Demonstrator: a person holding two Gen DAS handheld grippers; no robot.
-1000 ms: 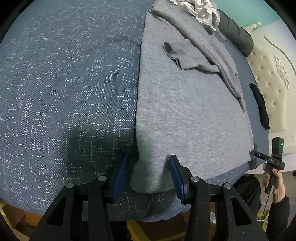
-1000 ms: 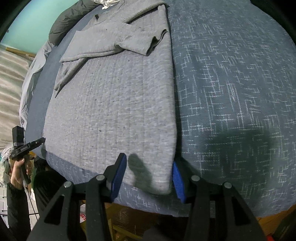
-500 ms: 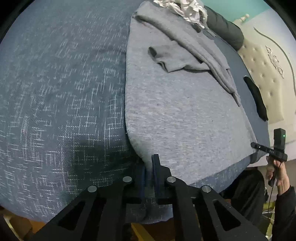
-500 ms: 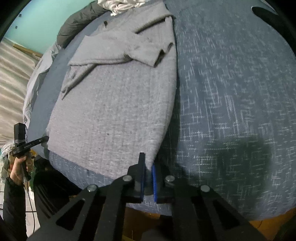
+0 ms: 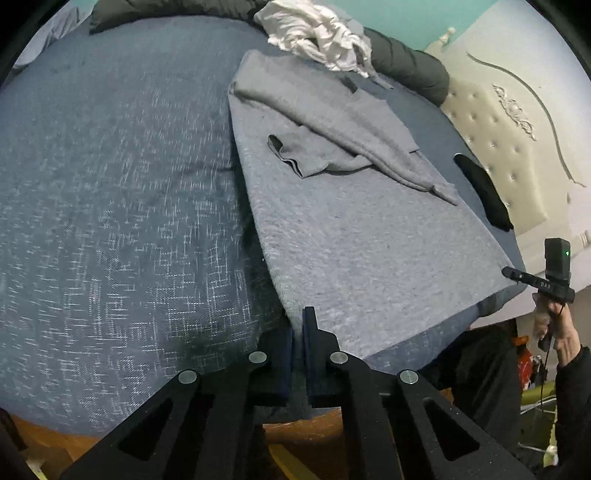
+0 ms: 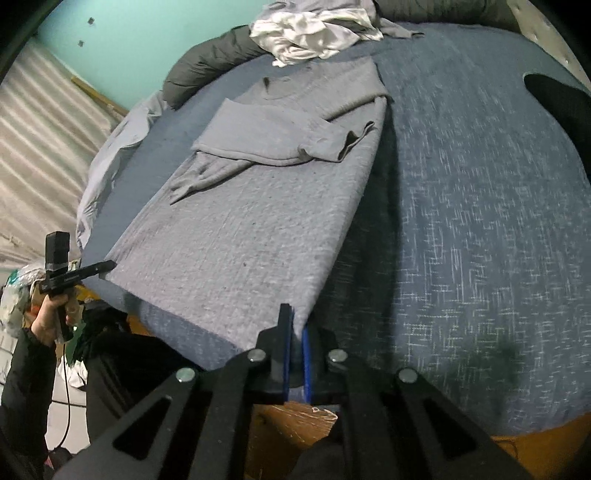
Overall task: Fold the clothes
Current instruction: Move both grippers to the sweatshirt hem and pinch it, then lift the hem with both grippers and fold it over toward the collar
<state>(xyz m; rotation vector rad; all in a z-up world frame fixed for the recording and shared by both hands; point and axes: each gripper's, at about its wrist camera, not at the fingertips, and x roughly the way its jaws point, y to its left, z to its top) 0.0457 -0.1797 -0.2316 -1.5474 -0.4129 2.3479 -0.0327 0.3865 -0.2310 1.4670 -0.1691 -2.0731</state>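
Left wrist | blue bedspread [image 5: 110, 221] | tufted headboard [image 5: 517, 147] | teal wall [image 6: 147, 48]

One grey sweater [image 5: 362, 236], one white crumpled garment [image 5: 317, 33], one black sock [image 5: 484, 192], two grippers [image 5: 298, 332] [image 6: 294, 328].

The left gripper [image 5: 298, 332] was matte black, its two angled arms cut with triangular openings and fastened by round silver screws. Its fingers [image 5: 309, 332] carried dark blue pads. The right gripper [image 6: 294, 332] matched it, with brighter blue pads on its fingers [image 6: 284, 328]. From the opposite camera each looked like a black pistol-grip handle topped by a boxy camera with a green light, a thin black cable trailing below. The person wore black sleeves [image 6: 22, 380].
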